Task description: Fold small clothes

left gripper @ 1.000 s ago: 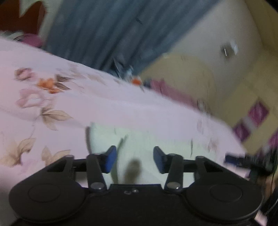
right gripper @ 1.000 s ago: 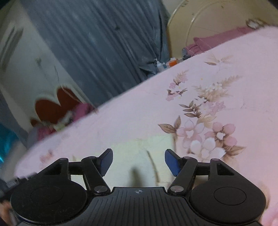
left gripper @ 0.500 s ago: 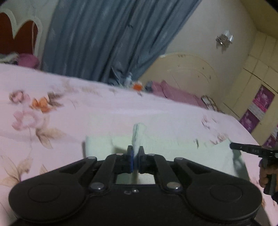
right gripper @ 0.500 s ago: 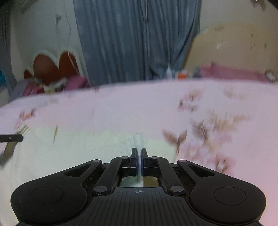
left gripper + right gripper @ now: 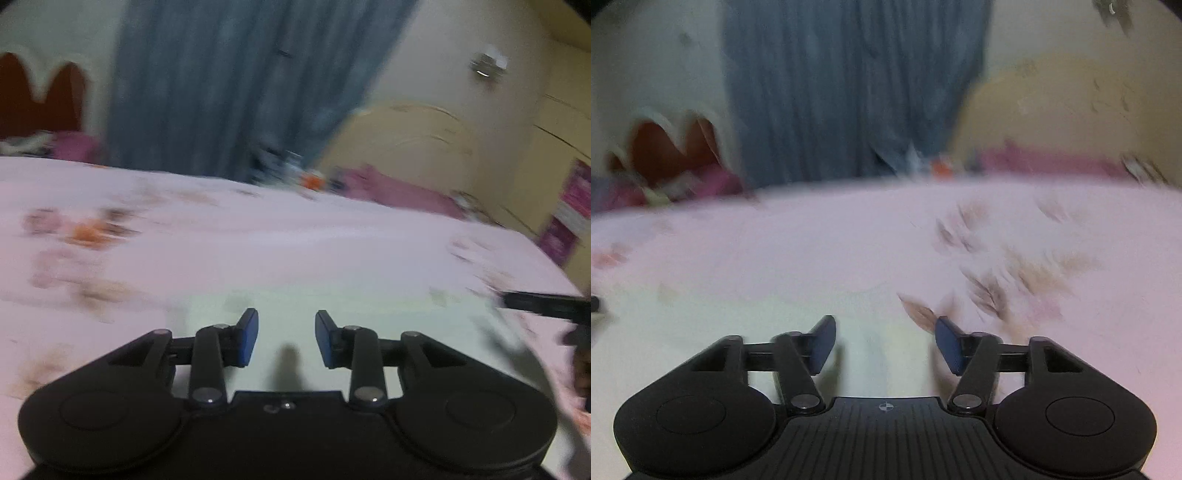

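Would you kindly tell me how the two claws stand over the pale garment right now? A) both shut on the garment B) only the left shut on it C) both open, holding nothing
C: the left claw and right claw both show parted blue pads, with the pale garment lying flat beneath them.

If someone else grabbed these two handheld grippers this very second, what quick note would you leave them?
Left gripper: open, holding nothing.
Right gripper: open, holding nothing.
The pale green garment lies flat on the pink floral bedspread, right under both grippers.
Done: cannot tell; the pictures are blurred, so no fold line shows.
Left: check the cloth, then grip its edges for the next fold.
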